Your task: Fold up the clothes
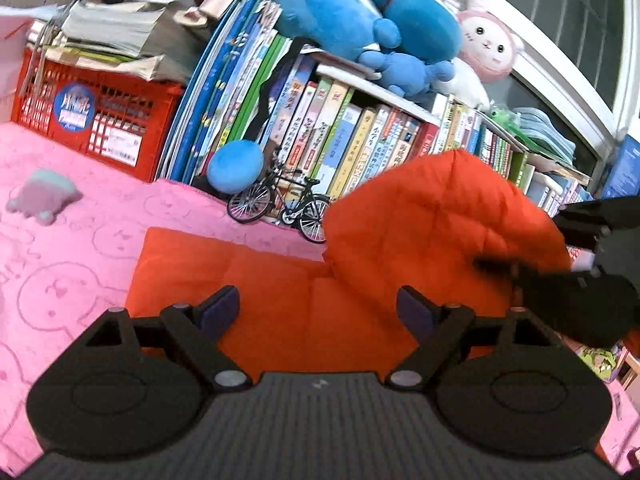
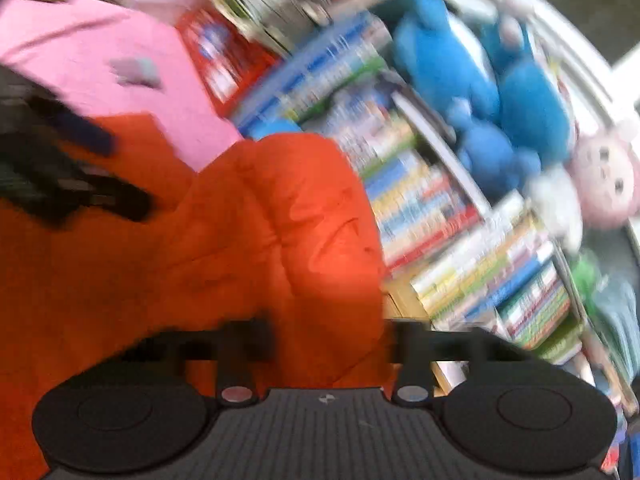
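Note:
An orange quilted garment [image 1: 280, 280] lies on the pink bed cover [image 1: 60, 280]. Its right part [image 1: 440, 220] is lifted into a hump. My left gripper [image 1: 318, 312] is open and empty just above the flat orange cloth. My right gripper [image 1: 520, 272] shows at the right edge of the left wrist view, closed on the raised cloth. The right wrist view is blurred. In it the orange garment [image 2: 260, 240] bulges up between the fingers of my right gripper [image 2: 326, 344]. The left gripper [image 2: 88, 160] shows at the left of that view.
Behind the bed stands a row of books [image 1: 340, 140] with blue plush toys [image 1: 360, 20] and a pink plush [image 1: 488, 44] on top. A model bicycle [image 1: 280, 204] and blue ball [image 1: 236, 166] sit at the books' foot. A red crate [image 1: 92, 116] and small grey toy [image 1: 42, 196] are left.

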Available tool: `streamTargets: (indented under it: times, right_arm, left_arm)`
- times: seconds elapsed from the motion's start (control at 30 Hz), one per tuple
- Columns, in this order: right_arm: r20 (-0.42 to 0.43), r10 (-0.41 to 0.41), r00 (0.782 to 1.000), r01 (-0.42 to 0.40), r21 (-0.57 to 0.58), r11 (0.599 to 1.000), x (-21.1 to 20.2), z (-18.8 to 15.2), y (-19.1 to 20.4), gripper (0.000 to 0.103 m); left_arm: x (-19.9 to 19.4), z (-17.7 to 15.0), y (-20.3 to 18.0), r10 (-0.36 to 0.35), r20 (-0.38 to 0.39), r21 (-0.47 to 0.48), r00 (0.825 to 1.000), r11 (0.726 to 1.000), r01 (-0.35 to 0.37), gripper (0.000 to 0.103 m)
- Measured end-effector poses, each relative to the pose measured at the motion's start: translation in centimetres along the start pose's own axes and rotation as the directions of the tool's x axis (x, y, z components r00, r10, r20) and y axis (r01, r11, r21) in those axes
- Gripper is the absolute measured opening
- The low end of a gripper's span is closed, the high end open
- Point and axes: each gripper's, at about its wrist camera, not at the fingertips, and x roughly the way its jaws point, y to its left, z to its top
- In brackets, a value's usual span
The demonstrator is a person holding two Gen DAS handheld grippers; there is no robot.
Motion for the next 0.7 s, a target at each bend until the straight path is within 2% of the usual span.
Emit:
streamTargets:
  times: [0.07,0.13,0.17,0.2,0.27,0.3,0.37,0.43,0.47,0.57,0.67,0.7]
  right_arm:
    - [0.066,-0.08,0.995,0.08,0.001,0.997,-0.4,-0.5,0.3,0.02]
    - [0.132,-0.158,0.979,0.159,0.007,0.987,-0.8,-1.1,0.5,0.02]
    - [0.164,-0.197,0.966,0.198,0.012,0.98,-1.0,-1.4,0.6,0.02]
    - [0.197,-0.235,0.952,0.236,0.018,0.971,-1.2,-1.6,0.8,0.02]
    - [0.259,-0.31,0.915,0.311,0.035,0.95,-1.6,-2.2,1.0,0.02]
    - [0.289,-0.345,0.893,0.348,0.045,0.936,-1.8,-2.4,1.1,0.02]
    - [0.295,-0.313,0.903,0.329,-0.005,0.944,-2.2,-3.6,2.5,0.02]
    - [0.309,-0.295,0.904,0.317,-0.022,0.948,-3.0,-4.1,3.4,0.02]
    - [0.317,-0.287,0.904,0.312,-0.03,0.95,-3.3,-4.3,3.8,0.02]
    - [0.339,-0.261,0.904,0.295,-0.052,0.954,-4.5,-5.0,5.1,0.02]
    - [0.36,-0.235,0.903,0.279,-0.075,0.957,-5.6,-5.7,6.4,0.02]
    - [0.367,-0.226,0.903,0.273,-0.083,0.958,-6.0,-5.9,6.8,0.02]
  left_arm:
    - [0.0,0.2,0.1,-0.013,0.013,-0.009,1.0,1.0,0.013,0.087]
    - [-0.1,0.3,1.0,-0.084,0.02,-0.083,0.996,0.993,0.085,0.087]
    - [0.0,0.3,1.8,-0.143,0.015,-0.152,0.99,0.978,0.144,0.087]
    - [0.2,0.3,2.6,-0.21,0.014,-0.231,0.978,0.951,0.208,0.087]
    - [0.1,0.3,3.8,-0.293,0.052,-0.323,0.955,0.899,0.294,0.087]
    - [0.1,0.3,4.4,-0.33,0.076,-0.363,0.941,0.87,0.334,0.087]
    - [0.0,0.4,5.1,-0.4,0.122,-0.411,0.908,0.813,0.413,0.087]
    - [0.3,0.6,5.6,-0.492,0.143,-0.461,0.859,0.735,0.498,0.094]
    - [0.6,0.7,5.6,-0.525,0.131,-0.478,0.841,0.71,0.518,0.099]
    - [1.7,0.9,4.8,-0.605,0.079,-0.534,0.792,0.645,0.546,0.1]
    - [3.1,0.9,3.9,-0.684,0.047,-0.618,0.728,0.553,0.559,0.103]
    - [3.6,1.0,3.5,-0.693,0.029,-0.634,0.721,0.544,0.549,0.103]
